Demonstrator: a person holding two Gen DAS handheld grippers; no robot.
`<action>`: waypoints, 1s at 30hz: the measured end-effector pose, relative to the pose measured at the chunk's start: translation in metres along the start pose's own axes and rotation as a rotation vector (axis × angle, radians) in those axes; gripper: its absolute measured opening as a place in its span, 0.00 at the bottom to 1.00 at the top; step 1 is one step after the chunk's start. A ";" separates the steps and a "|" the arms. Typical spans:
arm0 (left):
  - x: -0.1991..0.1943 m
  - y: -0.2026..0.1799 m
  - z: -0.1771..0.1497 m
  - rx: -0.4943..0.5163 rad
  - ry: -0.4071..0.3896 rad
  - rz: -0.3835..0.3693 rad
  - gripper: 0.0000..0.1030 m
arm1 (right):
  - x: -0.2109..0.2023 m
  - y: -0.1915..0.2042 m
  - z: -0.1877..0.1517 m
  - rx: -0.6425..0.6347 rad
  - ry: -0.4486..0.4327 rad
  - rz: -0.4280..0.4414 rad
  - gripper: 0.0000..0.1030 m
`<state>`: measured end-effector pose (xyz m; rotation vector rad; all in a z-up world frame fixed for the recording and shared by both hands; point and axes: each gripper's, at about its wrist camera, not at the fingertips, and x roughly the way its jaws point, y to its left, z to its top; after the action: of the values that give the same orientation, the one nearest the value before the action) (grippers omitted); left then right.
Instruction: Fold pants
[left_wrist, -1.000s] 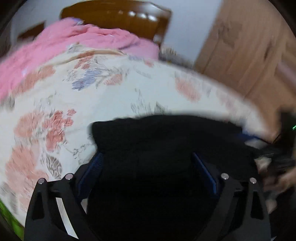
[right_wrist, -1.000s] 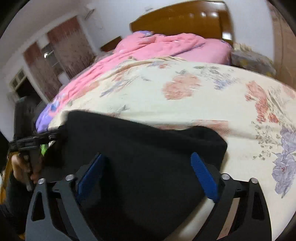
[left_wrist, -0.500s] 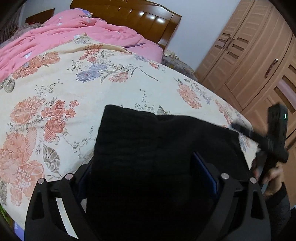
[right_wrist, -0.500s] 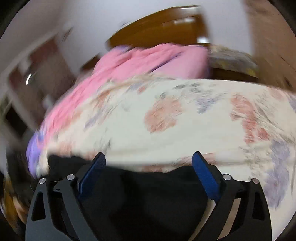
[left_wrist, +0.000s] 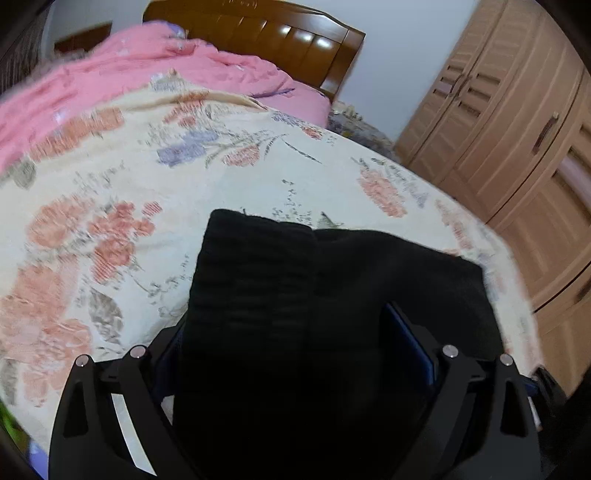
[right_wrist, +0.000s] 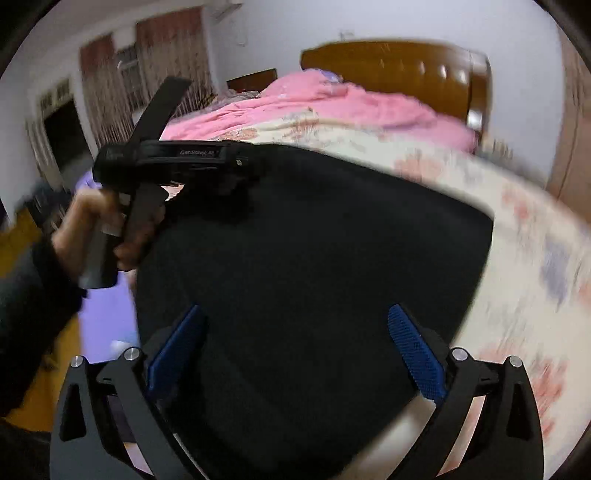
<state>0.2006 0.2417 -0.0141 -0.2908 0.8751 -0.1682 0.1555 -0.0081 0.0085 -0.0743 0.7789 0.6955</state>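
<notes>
Insp. note, bed surface. The black knitted pants (left_wrist: 332, 295), folded into a thick dark block, lie on the cream floral-print bedspread (left_wrist: 110, 221) near its foot edge, well apart from the pink quilt (left_wrist: 129, 74) bunched below the brown wooden headboard (left_wrist: 266, 33).

Right gripper (right_wrist: 295, 347): jaws wide, just been opening; blue pads (right_wrist: 417, 354) stand clear on either side w/ pants fabric below and between them, not pinched. View is motion-blurred.

Left gripper (left_wrist: 295, 354): pants fabric fills the gap and covers the left pad. Right-side blue pad (left_wrist: 410, 343) shows at the cloth's edge. Cannot tell whether it clamps the cloth or merely sits around it. In the right wrist view the left gripper's black body (right_wrist: 166, 162) is held by the person's hand (right_wrist: 103, 229) at the far-left side of the pants, nose touching or buried in the fabric.

Key relation: pants lie directly ahead of and under both grippers. The block's long axis appears to run across, from the left gripper's side toward the wardrobe (left_wrist: 517, 147) side, per left wrist view. Left gripper sits at one end; right gripper over the near edge, free. Judgement: right hand better placed to take the next edge or smooth the block; left serves as anchor.
</notes>
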 end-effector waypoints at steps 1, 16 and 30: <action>-0.001 -0.004 -0.001 0.021 -0.011 0.029 0.92 | -0.006 -0.003 -0.003 0.000 0.004 -0.001 0.94; -0.002 -0.012 -0.003 0.071 -0.042 0.100 0.93 | -0.010 0.034 -0.036 -0.093 0.015 -0.120 0.96; -0.003 -0.013 -0.004 0.076 -0.045 0.103 0.93 | -0.004 0.021 -0.042 -0.068 0.048 -0.108 0.96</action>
<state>0.1951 0.2299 -0.0100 -0.1776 0.8356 -0.0984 0.1146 -0.0075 -0.0152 -0.1937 0.7918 0.6196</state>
